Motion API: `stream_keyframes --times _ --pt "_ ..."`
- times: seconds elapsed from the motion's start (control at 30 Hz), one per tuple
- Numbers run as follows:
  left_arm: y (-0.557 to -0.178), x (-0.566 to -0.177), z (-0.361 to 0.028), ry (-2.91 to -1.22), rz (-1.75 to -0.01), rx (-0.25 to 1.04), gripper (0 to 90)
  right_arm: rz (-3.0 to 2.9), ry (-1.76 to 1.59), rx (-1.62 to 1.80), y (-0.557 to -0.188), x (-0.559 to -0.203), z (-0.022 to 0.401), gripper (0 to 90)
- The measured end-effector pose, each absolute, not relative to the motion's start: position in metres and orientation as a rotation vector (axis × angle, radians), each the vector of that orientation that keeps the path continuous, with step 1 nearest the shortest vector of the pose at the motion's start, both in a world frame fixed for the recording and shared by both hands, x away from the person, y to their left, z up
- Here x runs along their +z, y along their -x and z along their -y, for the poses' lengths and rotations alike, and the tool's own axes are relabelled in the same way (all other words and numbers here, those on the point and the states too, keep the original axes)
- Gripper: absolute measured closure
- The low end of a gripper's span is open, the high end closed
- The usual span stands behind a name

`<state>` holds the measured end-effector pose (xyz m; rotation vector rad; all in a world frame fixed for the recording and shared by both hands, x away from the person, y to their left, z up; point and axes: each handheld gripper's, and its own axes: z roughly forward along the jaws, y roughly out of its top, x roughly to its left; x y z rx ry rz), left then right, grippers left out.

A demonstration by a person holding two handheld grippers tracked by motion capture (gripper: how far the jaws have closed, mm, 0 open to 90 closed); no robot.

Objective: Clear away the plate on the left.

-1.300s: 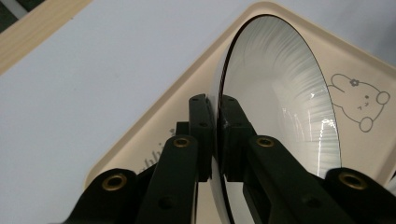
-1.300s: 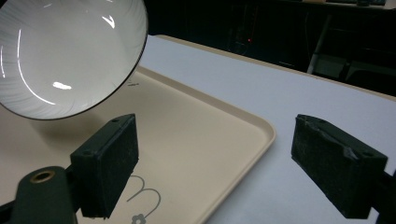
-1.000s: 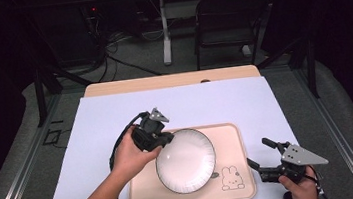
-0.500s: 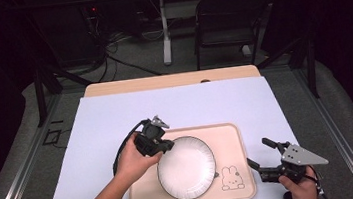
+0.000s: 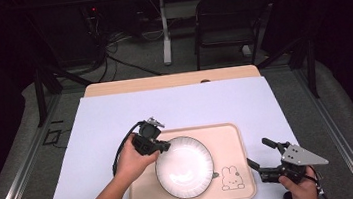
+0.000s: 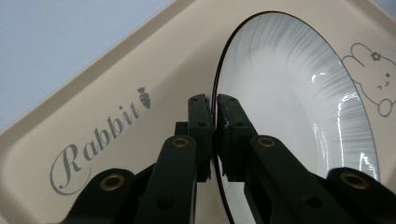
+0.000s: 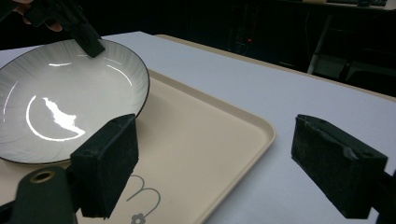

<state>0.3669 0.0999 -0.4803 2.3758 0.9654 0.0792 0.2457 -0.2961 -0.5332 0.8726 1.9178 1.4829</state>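
The plate was white and glossy, faintly ribbed, with a thin dark rim, and sat on the beige rabbit tray. The left gripper pinched its rim; the right gripper stood wide apart beside the tray, holding nothing.

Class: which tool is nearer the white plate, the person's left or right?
Left. The left tool grips the plate by its rim; the right tool waits open beyond the tray's right edge.
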Motion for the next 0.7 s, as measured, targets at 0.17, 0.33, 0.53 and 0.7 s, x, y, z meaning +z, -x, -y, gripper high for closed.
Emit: stream_keyframes --times 0.17,0.33,0.53,0.7 --pt "-0.373 -0.491 -0.103 -2.37 -0.995 0.062 83.2 -1.92 -0.871 1.484 -0.246 -0.533 0.296 14.4" --pt "-0.378 -0.499 -0.107 -2.361 -1.019 0.029 82.7 -1.92 -0.871 1.482 -0.246 -0.533 0.296 14.4" --pt "-0.381 -0.509 -0.11 -2.362 -1.053 0.017 81.4 -1.92 -0.87 1.479 -0.244 -0.533 0.296 14.4" --pt "-0.384 -0.517 -0.113 -2.357 -1.077 0.0 81.1 -1.916 -0.872 1.479 -0.244 -0.533 0.297 14.4"
